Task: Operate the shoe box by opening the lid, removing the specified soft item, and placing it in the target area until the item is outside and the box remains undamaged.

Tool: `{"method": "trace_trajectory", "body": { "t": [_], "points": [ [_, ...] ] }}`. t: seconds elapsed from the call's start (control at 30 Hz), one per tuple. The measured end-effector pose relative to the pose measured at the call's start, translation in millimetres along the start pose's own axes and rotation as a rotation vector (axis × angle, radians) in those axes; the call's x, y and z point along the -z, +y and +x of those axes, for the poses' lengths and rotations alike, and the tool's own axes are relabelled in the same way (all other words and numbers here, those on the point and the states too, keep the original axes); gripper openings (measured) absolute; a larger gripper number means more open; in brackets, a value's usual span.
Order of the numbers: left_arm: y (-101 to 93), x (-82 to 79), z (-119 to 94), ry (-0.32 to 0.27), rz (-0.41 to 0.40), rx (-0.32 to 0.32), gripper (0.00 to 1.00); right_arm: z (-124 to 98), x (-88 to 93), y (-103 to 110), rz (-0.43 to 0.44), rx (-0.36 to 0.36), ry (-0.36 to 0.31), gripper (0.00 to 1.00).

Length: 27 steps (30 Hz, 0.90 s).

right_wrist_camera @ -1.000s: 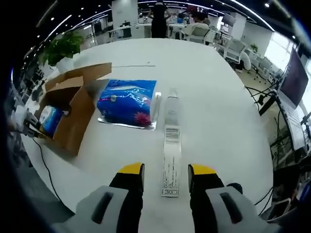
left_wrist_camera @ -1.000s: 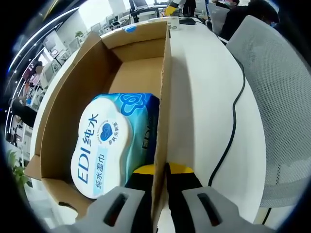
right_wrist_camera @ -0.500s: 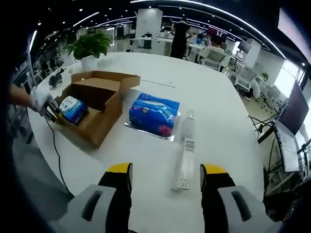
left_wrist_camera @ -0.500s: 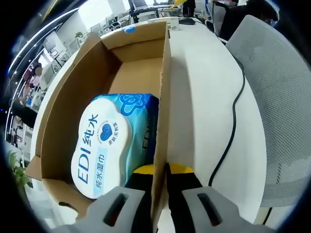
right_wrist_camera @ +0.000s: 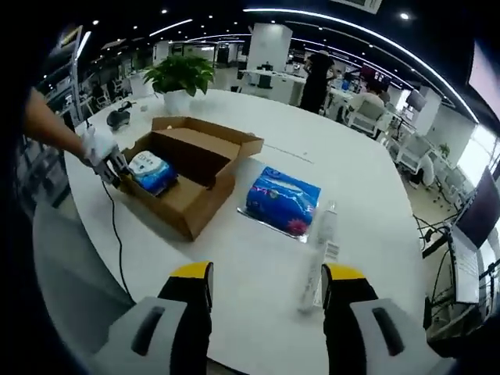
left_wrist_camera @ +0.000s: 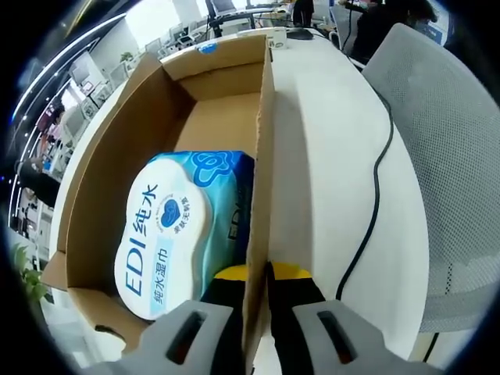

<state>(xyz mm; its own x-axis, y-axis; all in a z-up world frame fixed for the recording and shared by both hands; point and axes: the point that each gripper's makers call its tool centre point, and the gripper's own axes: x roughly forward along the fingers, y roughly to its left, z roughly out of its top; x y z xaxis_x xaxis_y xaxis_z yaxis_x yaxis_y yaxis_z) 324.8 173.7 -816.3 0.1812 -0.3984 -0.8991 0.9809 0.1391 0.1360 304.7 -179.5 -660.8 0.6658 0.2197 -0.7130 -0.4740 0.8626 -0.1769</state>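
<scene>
1. Left gripper view: the left gripper pinches the near side wall of the open cardboard shoe box, one yellow-tipped jaw inside the box and one outside, pressed together on the cardboard.
2. Inside the box, against that same wall, lies a pack of wet wipes, light blue with a white label reading "EDI".
3. Outside the wall, a black cable runs across the white table, and a grey mesh chair stands beside the table edge.
4. Right gripper view: the right gripper hovers above the table with its jaws spread wide and nothing between them.
5. Well ahead of it, the shoe box sits with its lid folded back, the wet wipes in its near end.
6. A gloved hand with the left gripper meets the box's end.
7. Just beside the box lies a blue tissue pack, then a clear plastic bottle on its side.
8. A potted plant stands beyond the box.
</scene>
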Motion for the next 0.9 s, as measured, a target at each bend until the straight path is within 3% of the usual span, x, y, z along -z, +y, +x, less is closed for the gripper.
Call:
{"method": "trace_trajectory", "body": {
  "t": [0.1, 0.23, 0.37, 0.5, 0.67, 0.83, 0.9],
  "points": [
    [0.1, -0.1, 0, -0.001, 0.003, -0.002, 0.04, -3, -1.1, 9, -0.061, 0.0, 0.016, 0.54],
    [0.1, -0.1, -1, -0.002, 0.005, -0.005, 0.04, -12, -8.7, 31, -0.026, -0.063, -0.01, 0.52],
    [0.4, 0.1, 0, -0.008, 0.017, -0.006, 0.04, -18, -12.6, 43, -0.093, -0.062, -0.02, 0.55],
    [0.3, -0.5, 0, -0.008, 0.018, -0.002, 0.04, -18, -12.8, 41, -0.181, -0.031, 0.004, 0.54],
    [0.3, -0.4, 0, -0.007, 0.016, -0.002, 0.04, -15, -31.5, 40, -0.123, -0.001, -0.049, 0.66],
    [0.5, -0.3, 0, -0.007, 0.015, -0.003, 0.04, -11, -50.5, 52, -0.136, -0.026, -0.087, 0.63],
    [0.4, -0.5, 0, -0.007, 0.017, -0.003, 0.04, -10, -55.0, 56, -0.149, -0.04, -0.088, 0.56]
  ]
}}
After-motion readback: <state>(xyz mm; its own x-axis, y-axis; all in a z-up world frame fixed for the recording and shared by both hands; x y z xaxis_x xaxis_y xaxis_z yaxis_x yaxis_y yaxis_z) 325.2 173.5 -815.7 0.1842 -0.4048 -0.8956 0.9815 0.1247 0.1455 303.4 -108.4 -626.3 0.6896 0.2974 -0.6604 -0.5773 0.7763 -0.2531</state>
